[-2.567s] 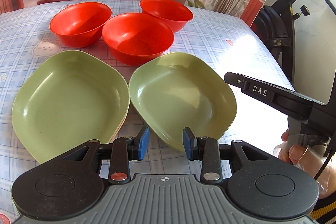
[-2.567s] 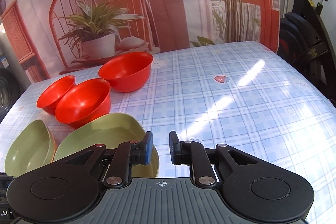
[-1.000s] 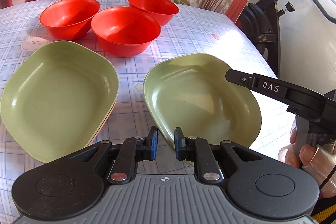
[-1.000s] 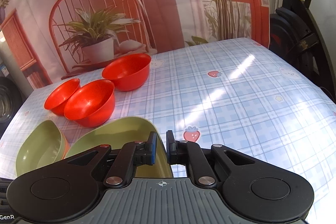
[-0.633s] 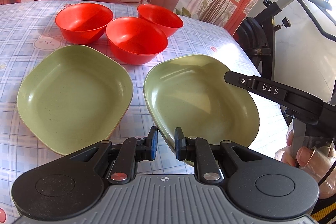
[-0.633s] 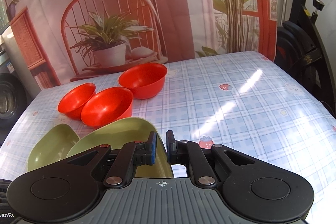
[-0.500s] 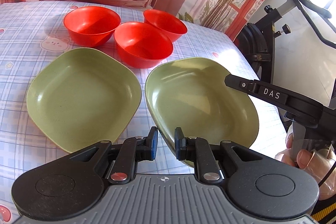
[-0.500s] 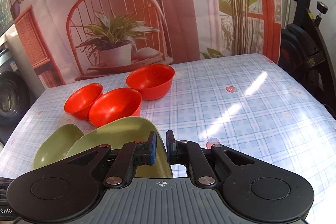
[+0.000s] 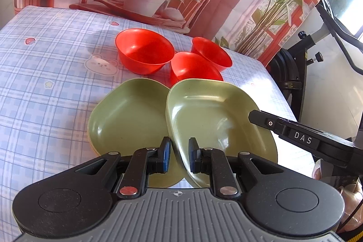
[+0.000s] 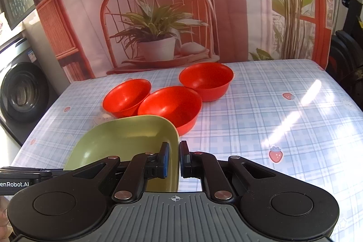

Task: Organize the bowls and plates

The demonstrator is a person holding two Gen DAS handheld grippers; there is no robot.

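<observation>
A green plate [image 9: 217, 119] is held up off the table and tilted. My left gripper [image 9: 178, 158] is shut on its near rim. My right gripper [image 10: 173, 159] is shut on its right rim; the plate shows in the right wrist view [image 10: 127, 140]. The right gripper's body [image 9: 306, 140] reaches in at the plate's right side in the left wrist view. A second green plate [image 9: 129, 124] lies on the table just left of and below the held one. Three red bowls [image 9: 145, 49] [image 9: 195, 67] [image 9: 211, 51] stand behind the plates.
The table has a blue checked cloth [image 10: 283, 106]. An exercise bike [image 9: 301, 74] stands off its right edge. A washing machine [image 10: 20, 92] stands left of the table. A printed backdrop with a potted plant [image 10: 156, 37] hangs behind.
The held plate has been lifted and carried left toward the other green plate, and now overlaps its right edge. Both grippers stay shut on it.
</observation>
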